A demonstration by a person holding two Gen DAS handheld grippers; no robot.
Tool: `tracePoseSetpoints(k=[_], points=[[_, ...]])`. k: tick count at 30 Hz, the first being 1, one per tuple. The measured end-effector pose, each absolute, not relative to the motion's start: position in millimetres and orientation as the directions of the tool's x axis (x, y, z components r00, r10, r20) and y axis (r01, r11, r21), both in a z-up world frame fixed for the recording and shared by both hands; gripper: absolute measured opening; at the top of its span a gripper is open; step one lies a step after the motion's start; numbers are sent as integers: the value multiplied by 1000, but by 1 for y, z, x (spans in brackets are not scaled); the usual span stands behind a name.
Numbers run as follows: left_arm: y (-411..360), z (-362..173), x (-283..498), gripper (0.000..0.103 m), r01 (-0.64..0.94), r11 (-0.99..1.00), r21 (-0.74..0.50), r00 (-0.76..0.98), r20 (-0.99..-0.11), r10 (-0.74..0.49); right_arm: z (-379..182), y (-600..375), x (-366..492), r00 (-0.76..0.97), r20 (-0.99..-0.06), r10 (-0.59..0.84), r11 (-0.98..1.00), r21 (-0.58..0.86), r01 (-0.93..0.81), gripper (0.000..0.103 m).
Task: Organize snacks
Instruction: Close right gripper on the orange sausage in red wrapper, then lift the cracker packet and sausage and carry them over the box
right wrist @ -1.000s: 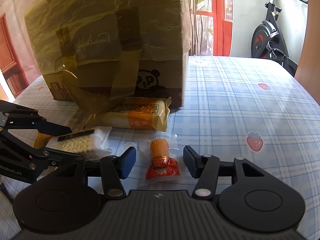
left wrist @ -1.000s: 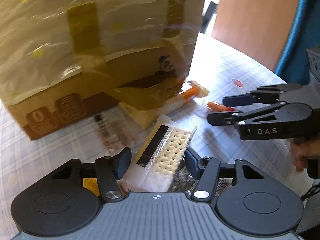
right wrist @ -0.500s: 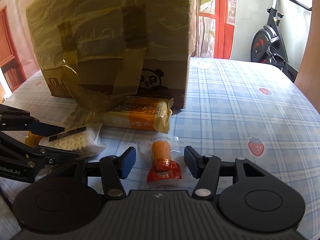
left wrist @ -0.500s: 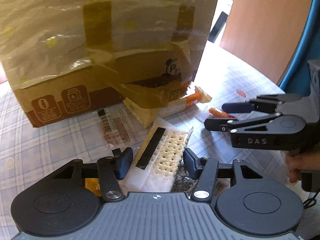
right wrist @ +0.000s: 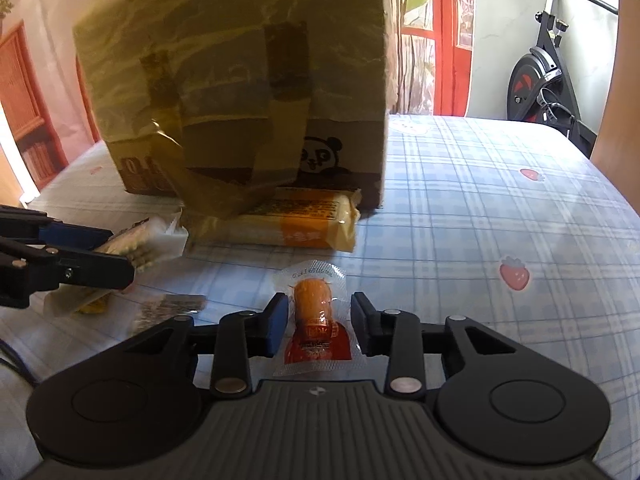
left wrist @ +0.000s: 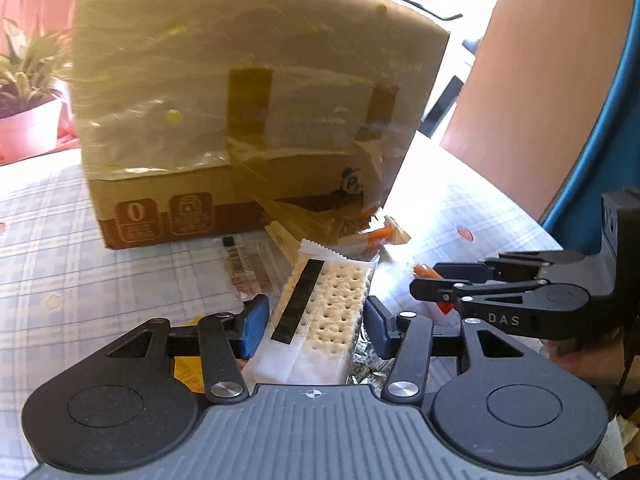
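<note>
A clear-wrapped cracker pack [left wrist: 320,312] sits between the pads of my left gripper [left wrist: 316,320], whose jaws are closing and press on it. In the right wrist view the cracker pack [right wrist: 148,240] hangs above the table in that left gripper [right wrist: 120,254]. A small sausage packet [right wrist: 316,312] lies on the checked tablecloth [right wrist: 480,200] between the fingers of my right gripper [right wrist: 318,322]. Its jaws are closing, and the pads stand at the wrapper's clear edges without pressing the sausage. In the left wrist view the right gripper [left wrist: 424,278] reaches in from the right.
A big taped cardboard box [right wrist: 240,80] stands behind the snacks. A yellow-orange snack pack [right wrist: 304,224] lies against its foot. A silver wrapper [right wrist: 168,308] and a yellow packet [right wrist: 92,306] lie under the left gripper. A reddish barcode packet [left wrist: 248,264] lies near the box. An exercise bike [right wrist: 540,80] stands beyond the table.
The left gripper has risen with the cracker pack, its jaws narrower, and the box's top now shows. The right jaws have drawn in around the sausage packet; that hand stayed put.
</note>
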State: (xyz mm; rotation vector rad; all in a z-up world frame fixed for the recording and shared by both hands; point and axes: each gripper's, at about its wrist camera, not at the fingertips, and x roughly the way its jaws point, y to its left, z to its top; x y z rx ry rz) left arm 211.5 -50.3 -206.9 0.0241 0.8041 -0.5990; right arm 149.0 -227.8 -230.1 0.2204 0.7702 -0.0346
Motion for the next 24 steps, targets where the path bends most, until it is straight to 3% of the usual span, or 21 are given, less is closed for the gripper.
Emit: tracePoseSetpoints(k=[9,24], points=[[-31,-175,199,54,481,853,-204,625,-602,-497,-194,-221,147,786,-615,65,973,215,88,37],[-30,-85,212,54,519,821,-237,725,-387,-570,-90,-225,153,929,-366,50,986,167,13,37]])
